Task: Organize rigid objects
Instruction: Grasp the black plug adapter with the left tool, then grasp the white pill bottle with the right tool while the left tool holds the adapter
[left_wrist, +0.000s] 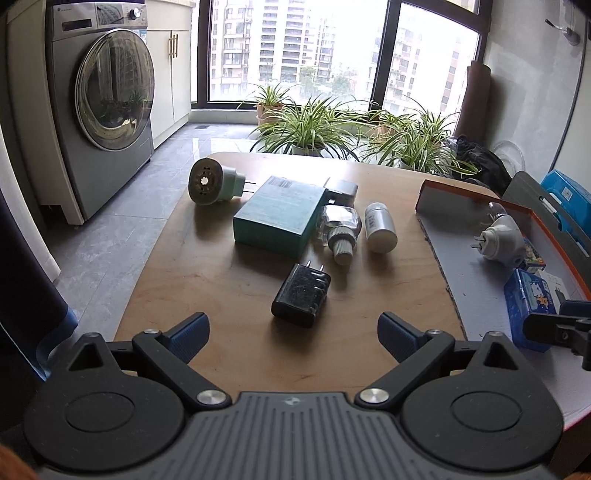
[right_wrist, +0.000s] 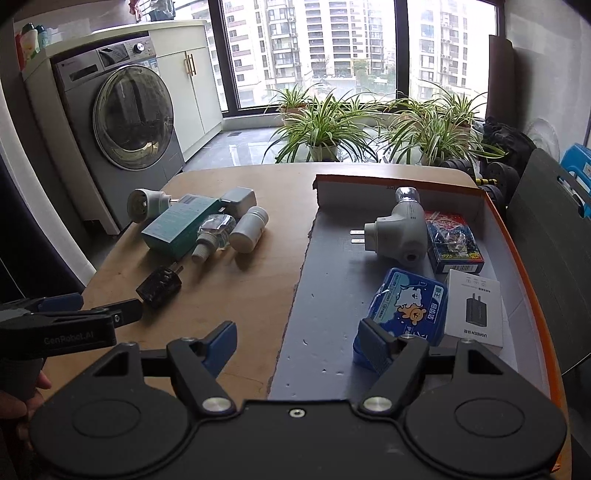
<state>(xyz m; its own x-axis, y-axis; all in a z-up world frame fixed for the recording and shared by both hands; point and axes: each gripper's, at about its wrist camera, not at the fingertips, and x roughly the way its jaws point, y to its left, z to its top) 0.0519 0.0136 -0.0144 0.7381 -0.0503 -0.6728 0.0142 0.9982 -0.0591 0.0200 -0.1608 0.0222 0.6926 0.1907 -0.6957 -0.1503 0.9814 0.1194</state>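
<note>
- Left gripper: jaws stand wide apart, nothing between the pads. It hangs over the near edge of the wooden table, pointed at the black charger, which lies flat just ahead of the fingertips with its two prongs facing away. No contact seen.
- Right gripper: jaws wide apart, nothing gripped. Its left finger is over bare table; its right finger overlaps the near corner of the blue packet in the picture. Whether it touches the packet cannot be told.
- Tray, grey floor with orange rim, sits on the right part of the table. Inside it: a white plug-in adapter lying on its side with prongs toward the left, a dark card box just beside it, the blue packet, and a white charger box against the right wall.
- Loose on the table, left of the tray: a teal box, a clear bottle with a ribbed white cap beside it, a white pill bottle on its side next to that, a grey adapter behind them, and a round white plug set apart at the far left.
- Surroundings: washing machine at left, potted plants under the window.
</note>
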